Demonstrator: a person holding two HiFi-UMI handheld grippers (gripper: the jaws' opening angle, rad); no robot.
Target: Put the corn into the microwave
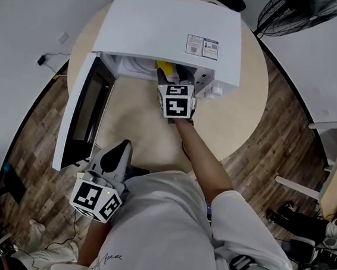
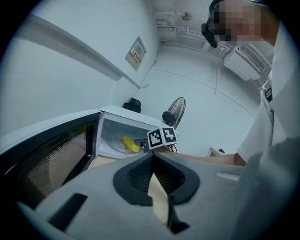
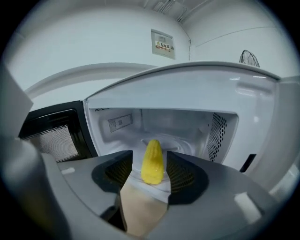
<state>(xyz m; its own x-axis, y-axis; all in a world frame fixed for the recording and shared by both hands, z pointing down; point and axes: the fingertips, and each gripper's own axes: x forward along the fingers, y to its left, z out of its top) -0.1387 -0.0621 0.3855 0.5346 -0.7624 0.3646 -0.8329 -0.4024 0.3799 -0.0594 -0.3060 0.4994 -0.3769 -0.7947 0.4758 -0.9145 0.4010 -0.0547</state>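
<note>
The yellow corn cob [image 3: 152, 163] lies on the glass turntable inside the white microwave [image 1: 173, 30], whose door [image 1: 79, 116] hangs wide open to the left. My right gripper [image 3: 150, 157] reaches into the oven's mouth. Its jaws stand open on either side of the cob with a gap on each side. The head view shows a bit of the corn [image 1: 164, 65] just beyond the right gripper [image 1: 163, 75]. My left gripper [image 1: 121, 149] hovers near the table's front edge by the door, shut and empty. From the left gripper [image 2: 152, 157] view the corn [image 2: 130, 143] rests flat in the cavity.
The microwave stands on a round wooden table [image 1: 249, 110] with bare top in front of it. A black floor fan [image 1: 301, 13] stands behind the table. A white side table [image 1: 334, 155] is at the right on the wooden floor.
</note>
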